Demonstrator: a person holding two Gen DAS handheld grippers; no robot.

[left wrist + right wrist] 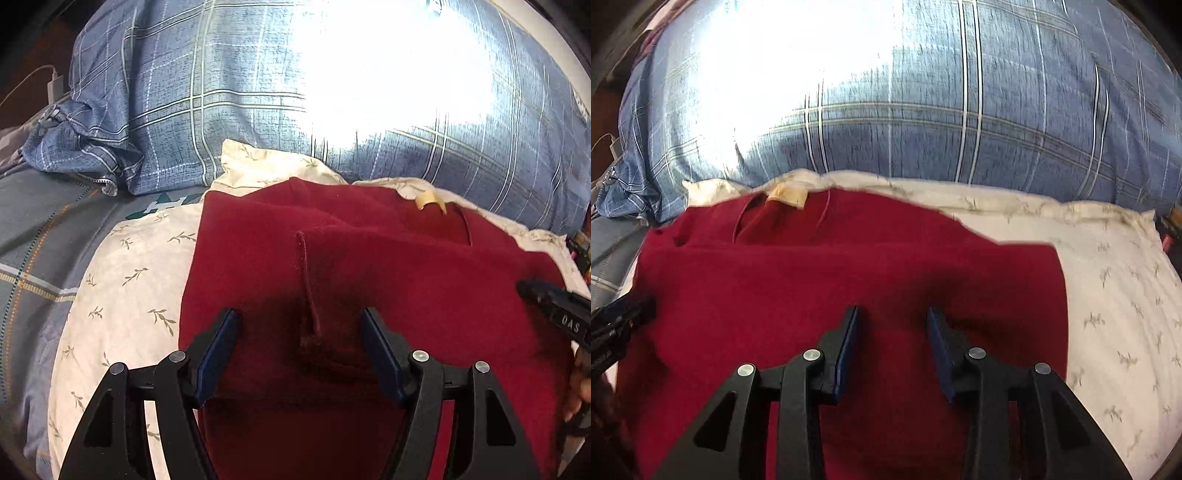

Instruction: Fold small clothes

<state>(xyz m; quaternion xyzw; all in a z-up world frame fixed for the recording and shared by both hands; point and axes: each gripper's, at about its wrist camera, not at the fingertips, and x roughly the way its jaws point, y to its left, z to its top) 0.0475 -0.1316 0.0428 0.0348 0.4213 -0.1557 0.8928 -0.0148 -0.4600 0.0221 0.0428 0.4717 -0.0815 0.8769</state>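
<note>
A dark red knit garment lies spread on a cream leaf-print pillow. A tan label shows at its far edge, and a seam runs toward me. My left gripper is open just above the cloth, jaws either side of the seam's near end. In the right wrist view the same garment has its label at the far left. My right gripper is open above the cloth, holding nothing. Each gripper shows at the edge of the other's view, the right and the left.
A blue plaid pillow lies behind the garment, brightly lit by sun; it also fills the back of the right wrist view. A grey striped sheet lies at left. A white charger and cable sit at far left.
</note>
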